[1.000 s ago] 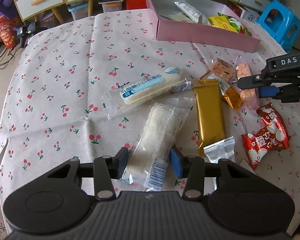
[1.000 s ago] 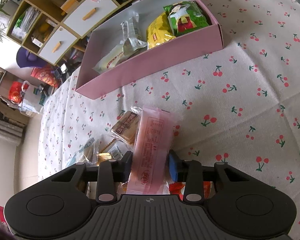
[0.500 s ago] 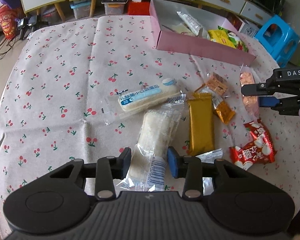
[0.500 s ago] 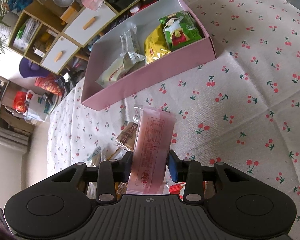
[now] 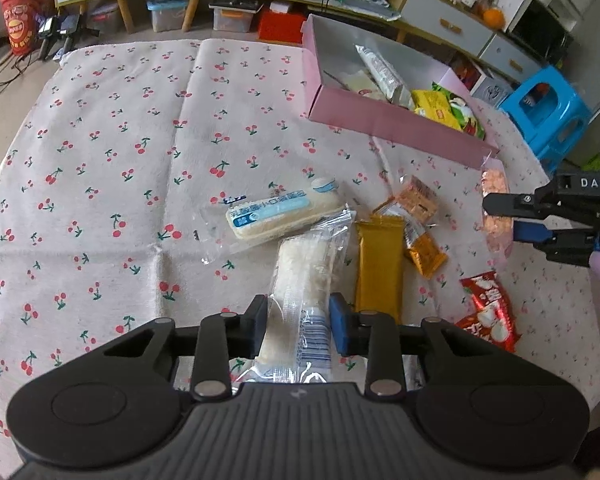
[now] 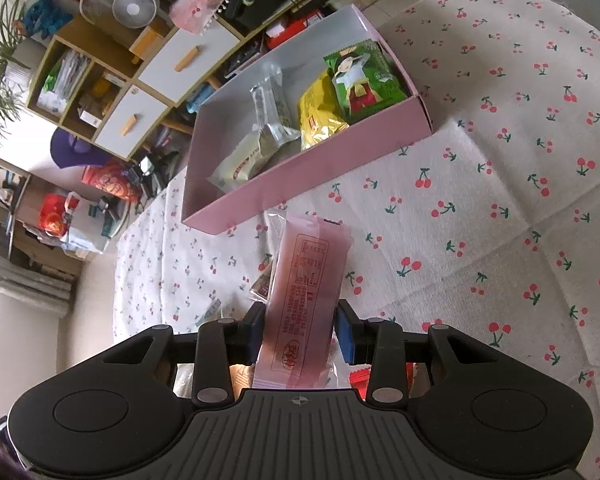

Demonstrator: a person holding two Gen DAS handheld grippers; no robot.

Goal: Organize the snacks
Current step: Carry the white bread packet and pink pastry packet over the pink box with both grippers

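Left wrist view: the left tongs (image 5: 299, 322) have just been closing and now pinch the barcode end of a clear-wrapped white cake bar (image 5: 306, 280). Only here you get the loose pile on the counter (image 5: 100, 160): blue-label cake (image 5: 284, 216), gold bar (image 5: 379, 268), red packet (image 5: 488, 312).

Right wrist view: the right tongs (image 6: 299, 334) are clamped on a pink wafer pack (image 6: 306, 300) sticking forward toward the pink box (image 6: 300, 184), whose inside shows properly: green bag (image 6: 362, 80), yellow bag (image 6: 320, 120).

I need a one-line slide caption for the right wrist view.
Right gripper clamps a pink snack packet above the cherry-print tablecloth, pointing toward the pink box.
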